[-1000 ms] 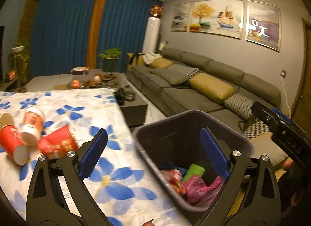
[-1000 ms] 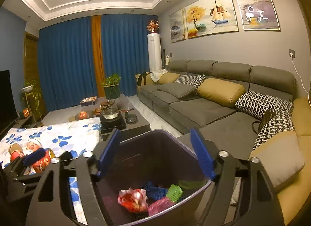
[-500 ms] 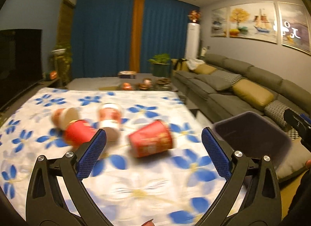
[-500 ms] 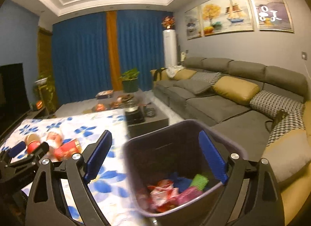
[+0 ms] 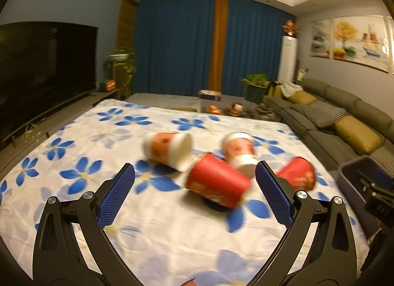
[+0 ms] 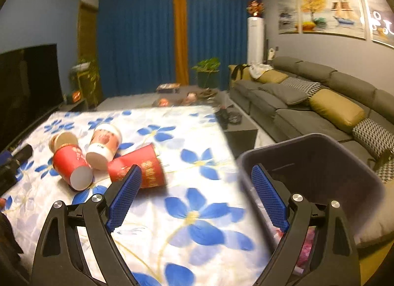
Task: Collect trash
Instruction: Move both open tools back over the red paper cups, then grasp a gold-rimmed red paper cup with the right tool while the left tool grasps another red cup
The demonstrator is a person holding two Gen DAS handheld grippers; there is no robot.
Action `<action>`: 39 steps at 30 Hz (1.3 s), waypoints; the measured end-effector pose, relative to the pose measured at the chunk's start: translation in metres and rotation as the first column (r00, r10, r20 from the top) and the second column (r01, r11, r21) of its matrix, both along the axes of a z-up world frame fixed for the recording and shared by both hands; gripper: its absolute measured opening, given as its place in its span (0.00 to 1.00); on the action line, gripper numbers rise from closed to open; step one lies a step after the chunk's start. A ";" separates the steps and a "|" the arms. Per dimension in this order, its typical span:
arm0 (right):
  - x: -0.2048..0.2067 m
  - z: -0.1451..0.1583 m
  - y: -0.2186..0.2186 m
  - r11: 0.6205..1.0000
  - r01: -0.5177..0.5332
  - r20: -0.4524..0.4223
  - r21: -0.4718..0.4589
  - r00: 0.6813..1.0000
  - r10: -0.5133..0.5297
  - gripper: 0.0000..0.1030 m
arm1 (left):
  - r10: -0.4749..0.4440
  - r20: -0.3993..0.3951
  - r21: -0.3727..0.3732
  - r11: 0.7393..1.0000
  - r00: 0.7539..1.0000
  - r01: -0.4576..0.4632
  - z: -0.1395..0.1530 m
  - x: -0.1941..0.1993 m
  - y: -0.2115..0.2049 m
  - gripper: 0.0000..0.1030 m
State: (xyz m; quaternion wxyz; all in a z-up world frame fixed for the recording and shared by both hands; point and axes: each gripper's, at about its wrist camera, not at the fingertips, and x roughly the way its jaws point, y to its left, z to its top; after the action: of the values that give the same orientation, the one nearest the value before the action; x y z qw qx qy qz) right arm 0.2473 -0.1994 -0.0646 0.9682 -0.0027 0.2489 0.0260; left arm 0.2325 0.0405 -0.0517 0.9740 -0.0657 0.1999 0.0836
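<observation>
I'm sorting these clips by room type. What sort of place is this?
Most likely a home living room: a long grey sectional sofa with cushions, a large dark television opposite, and floor-length blue curtains. Paintings hang above the sofa.

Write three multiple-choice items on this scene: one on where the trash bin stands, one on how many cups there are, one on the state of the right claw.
1. Where is the trash bin?
A. On the floral tablecloth
B. Off the table's edge, on the sofa side
C. Beside the television

2. How many paper cups lie on the floral tablecloth?
A. Two
B. Four
C. Six

3. What state is the right claw in?
A. Open, empty
B. Shut on a cup
C. Shut on the bin's rim

Key: 1 B, the bin sits past the cloth's edge toward the sofa. 2 B, four tipped cups show in both views. 3 A, its blue pads stand wide apart with nothing between them.
</observation>
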 end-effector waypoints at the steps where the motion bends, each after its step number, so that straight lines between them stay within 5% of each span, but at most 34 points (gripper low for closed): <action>1: 0.009 -0.004 0.005 1.000 -0.010 -0.013 -0.001 1.000 0.010 0.85 | 0.025 0.006 -0.009 1.000 1.000 -0.025 -0.001 0.002 0.008 0.94; 10: 0.063 -0.025 0.025 0.998 -0.062 -0.095 0.025 0.993 0.064 0.85 | 0.031 -0.005 -0.069 0.997 1.000 -0.031 -0.014 0.014 0.035 0.94; 18: 0.090 -0.036 0.016 0.983 -0.115 -0.171 0.146 0.975 0.140 0.80 | 0.002 0.000 -0.059 0.998 1.000 -0.002 -0.016 0.014 0.031 0.94; 24: 0.088 -0.035 0.020 0.950 -0.232 -0.191 0.210 0.943 0.273 0.58 | -0.009 -0.009 -0.070 0.997 1.000 0.008 -0.018 0.015 0.032 0.94; 29: 0.076 -0.036 0.027 0.914 -0.319 -0.196 0.252 0.908 0.371 0.30 | -0.031 -0.021 -0.078 0.997 0.999 0.029 -0.019 0.017 0.032 0.94; 39: 0.046 -0.022 0.035 0.870 -0.401 -0.142 0.288 0.880 0.453 0.12 | -0.157 -0.052 -0.096 0.984 0.986 0.151 -0.016 0.029 0.040 0.94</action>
State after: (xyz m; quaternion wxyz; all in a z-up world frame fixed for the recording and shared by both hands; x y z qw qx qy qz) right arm 0.2933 -0.1640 -0.0864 0.8997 0.0666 0.3352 0.2715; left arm 0.2616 0.0809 -0.0672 0.9671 -0.0924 0.2370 0.0006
